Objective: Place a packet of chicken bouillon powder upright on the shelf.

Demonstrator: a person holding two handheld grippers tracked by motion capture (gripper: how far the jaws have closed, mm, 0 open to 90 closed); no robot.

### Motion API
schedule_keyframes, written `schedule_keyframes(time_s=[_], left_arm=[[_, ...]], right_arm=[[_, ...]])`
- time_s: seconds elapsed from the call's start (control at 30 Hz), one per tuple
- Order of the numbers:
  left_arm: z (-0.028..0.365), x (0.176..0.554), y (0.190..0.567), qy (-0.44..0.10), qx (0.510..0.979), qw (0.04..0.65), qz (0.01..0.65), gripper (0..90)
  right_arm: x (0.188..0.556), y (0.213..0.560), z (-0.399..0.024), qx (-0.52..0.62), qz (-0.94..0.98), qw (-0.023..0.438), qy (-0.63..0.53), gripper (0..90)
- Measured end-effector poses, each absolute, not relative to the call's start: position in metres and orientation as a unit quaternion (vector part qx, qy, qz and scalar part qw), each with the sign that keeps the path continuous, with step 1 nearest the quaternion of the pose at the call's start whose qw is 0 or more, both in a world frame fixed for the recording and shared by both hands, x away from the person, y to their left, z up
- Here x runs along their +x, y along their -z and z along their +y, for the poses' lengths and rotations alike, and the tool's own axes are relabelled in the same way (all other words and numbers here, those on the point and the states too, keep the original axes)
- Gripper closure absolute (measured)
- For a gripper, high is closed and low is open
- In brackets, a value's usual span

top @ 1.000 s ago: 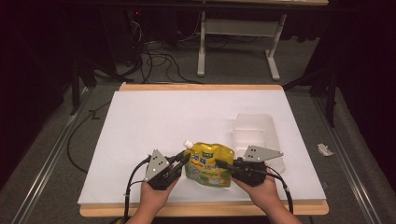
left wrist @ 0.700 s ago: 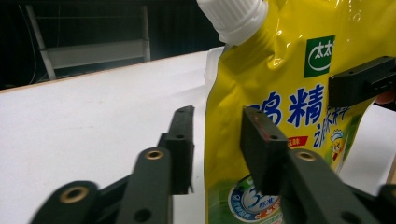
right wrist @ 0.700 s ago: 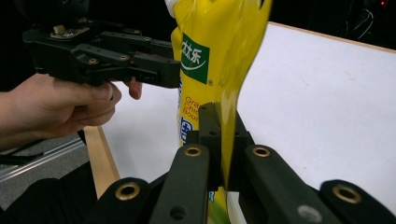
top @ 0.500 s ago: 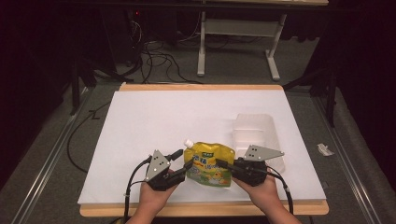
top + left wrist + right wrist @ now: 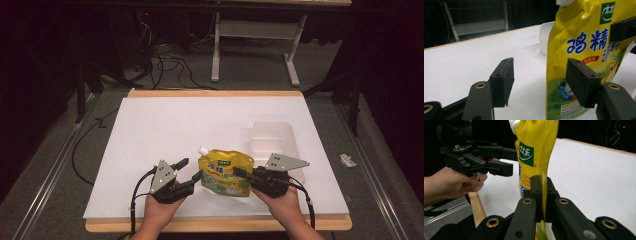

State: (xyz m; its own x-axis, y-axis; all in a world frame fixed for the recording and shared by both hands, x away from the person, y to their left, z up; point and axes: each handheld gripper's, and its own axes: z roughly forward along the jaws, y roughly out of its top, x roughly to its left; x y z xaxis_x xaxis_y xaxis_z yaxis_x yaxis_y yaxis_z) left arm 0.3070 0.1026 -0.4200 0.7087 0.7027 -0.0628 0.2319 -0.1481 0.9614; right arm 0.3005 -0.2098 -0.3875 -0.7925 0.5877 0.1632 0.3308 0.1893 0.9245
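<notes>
- The table point(image 5: 150, 130) carries a white sheet; a clear plastic tray point(image 5: 272, 137) sits right of centre in the high view.
- The yellow spouted pouch point(image 5: 226, 172) stands low in the middle of the high view, between the two claws.
- It looks soft and partly filled: light, with glossy film that is likely slippery and would sag if gripped mid-body. The stiffer side seam or the spout neck seems the safest hold.
- The right claw point(image 5: 541, 195) is pressed together on the pouch's edge seam.
- The left claw point(image 5: 541, 80) has just been opening; its jaws stand spread, with one pad in front of the pouch face.
</notes>
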Motion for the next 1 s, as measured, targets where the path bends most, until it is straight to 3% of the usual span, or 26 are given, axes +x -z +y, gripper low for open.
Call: schedule_keyframes(time_s=[0.43, 1.0], left_arm=[[0.11, 0.311, 0.421, -0.225, 0.726, 0.555, 0.339, 39.1], [0.118, 0.318, 0.424, -0.227, 0.727, 0.54, 0.358, 28.9]], right_arm=[[0.3, 0.371, -0.22, 0.295, 0.741, 0.126, -0.59, 90.0], [0.293, 0.348, -0.225, 0.273, 0.727, 0.137, -0.615, 90.0]])
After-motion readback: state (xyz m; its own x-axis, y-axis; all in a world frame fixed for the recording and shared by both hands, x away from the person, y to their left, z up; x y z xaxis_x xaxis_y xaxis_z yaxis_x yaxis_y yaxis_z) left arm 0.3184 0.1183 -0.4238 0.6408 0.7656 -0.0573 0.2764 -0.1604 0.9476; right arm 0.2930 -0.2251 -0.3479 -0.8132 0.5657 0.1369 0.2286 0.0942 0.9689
